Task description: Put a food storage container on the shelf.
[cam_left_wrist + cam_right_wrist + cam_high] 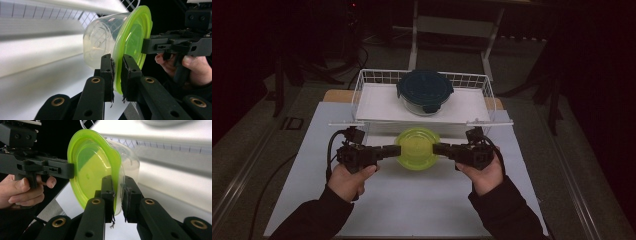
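Note:
A clear round container [417, 148] with a yellow-green lid is held between my two grippers, just in front of the wire basket. My left gripper [396, 150] is shut on the lid's left rim, and in the left gripper view the jaws [117, 72] pinch the green rim [132, 37] beside the clear body [100, 42]. My right gripper [436, 148] is shut on the opposite rim. In the right gripper view, its jaws [118, 192] clamp the lid [90, 167] edge. Each gripper view shows the other gripper across the lid, the right gripper [147, 46] and the left gripper [71, 171].
A white wire basket [362, 95] stands behind the held container, with a glass container under a dark teal lid [425, 91] on its white shelf. A white mat [412, 200] covers the table in front. A metal frame [452, 25] stands at the back in the dark.

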